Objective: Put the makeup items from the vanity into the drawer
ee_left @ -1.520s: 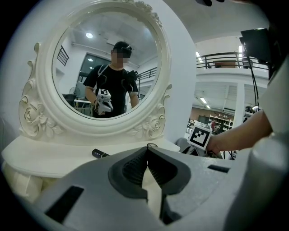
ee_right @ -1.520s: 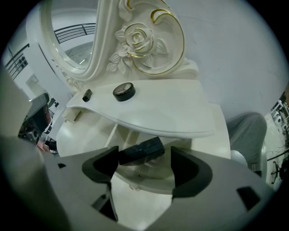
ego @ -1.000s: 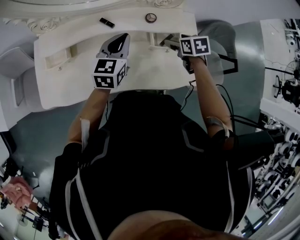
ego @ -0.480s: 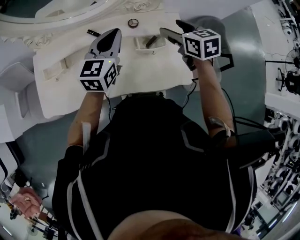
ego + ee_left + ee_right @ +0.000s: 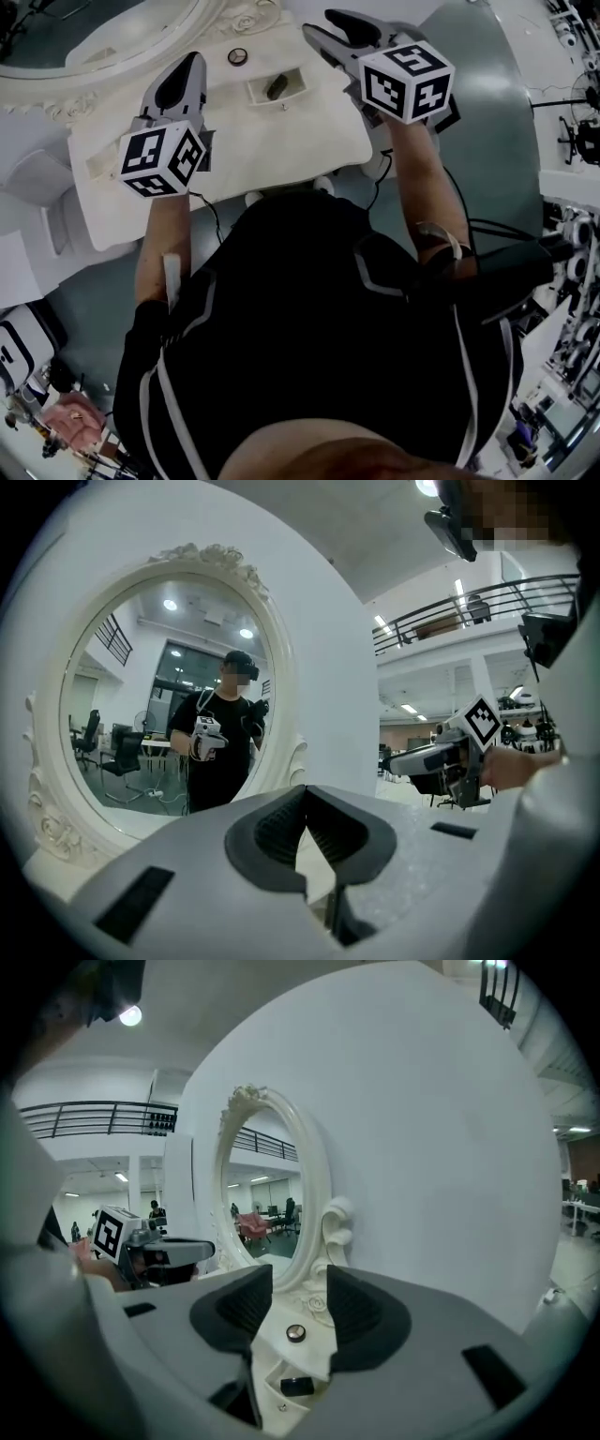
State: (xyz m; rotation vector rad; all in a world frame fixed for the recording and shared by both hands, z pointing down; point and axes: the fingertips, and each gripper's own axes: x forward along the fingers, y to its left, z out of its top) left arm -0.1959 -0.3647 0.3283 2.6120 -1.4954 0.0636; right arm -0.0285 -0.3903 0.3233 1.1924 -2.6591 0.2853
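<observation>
Round compact [image 5: 238,56] waiting just behind the open drawer [image 5: 281,101].
Lies dead ahead of right gripper [image 5: 319,22], jaws closing on nothing; likely closer to clenched, empty left gripper [image 5: 192,62], left of the drawer.

Open lab hall — mezzanine railing [image 5: 487,602], ceiling lights [image 5: 130,1016], equipment racks [image 5: 579,281] around white vanity [image 5: 300,141].

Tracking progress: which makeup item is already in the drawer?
The dark oblong item lies inside the open drawer; the small round item sits on the vanity top, beside the mirror.
</observation>
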